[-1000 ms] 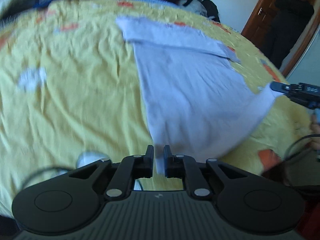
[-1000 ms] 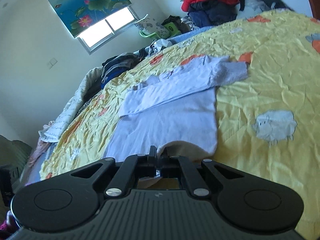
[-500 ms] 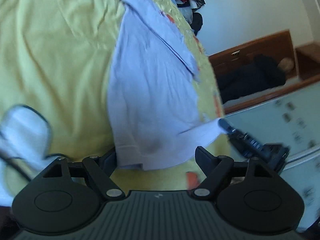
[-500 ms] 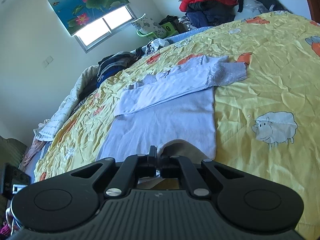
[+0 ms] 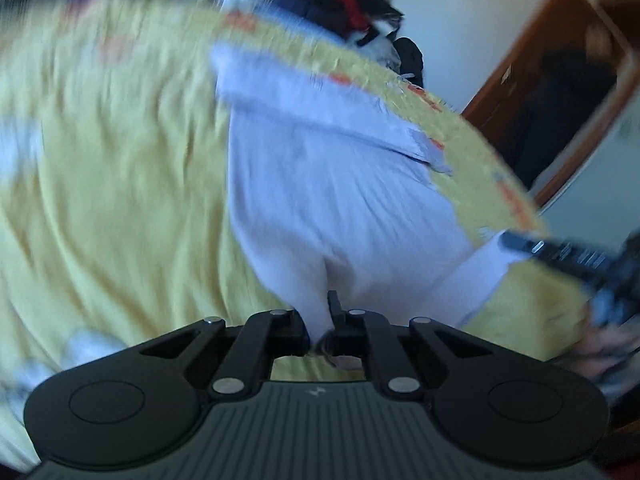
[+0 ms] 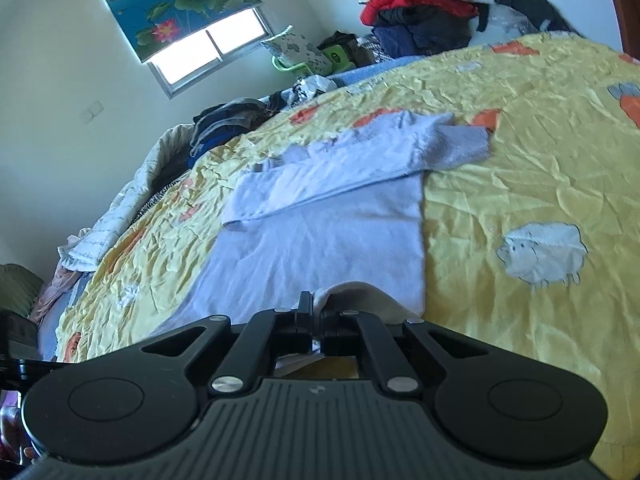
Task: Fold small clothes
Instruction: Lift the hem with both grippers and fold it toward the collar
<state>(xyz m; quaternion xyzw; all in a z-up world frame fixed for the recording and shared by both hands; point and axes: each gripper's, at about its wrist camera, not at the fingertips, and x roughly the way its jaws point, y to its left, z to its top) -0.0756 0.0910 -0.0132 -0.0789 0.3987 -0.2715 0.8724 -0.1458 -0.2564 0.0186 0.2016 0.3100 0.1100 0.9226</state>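
Note:
A pale lilac long-sleeved top [image 5: 344, 184] lies spread on the yellow bedspread [image 5: 112, 184], with one sleeve folded across its chest [image 6: 360, 164]. My left gripper [image 5: 320, 316] is shut on the near hem of the top and lifts it slightly. My right gripper [image 6: 316, 312] is shut on the other hem corner of the top [image 6: 328, 240]. The right gripper also shows at the right of the blurred left wrist view [image 5: 560, 250], pinching that corner.
Piles of dark and red clothes [image 6: 432, 4] lie at the far edge of the bed. A wooden door [image 5: 552, 80] with a dark-clothed person stands to the right. A window with a lotus blind [image 6: 180, 0] is on the far wall. A sheep print [image 6: 544, 256] marks the bedspread.
My left gripper opened half a second ago and has shut again on the top's hem. The left view swung round. My right gripper kept its grip and barely moved.

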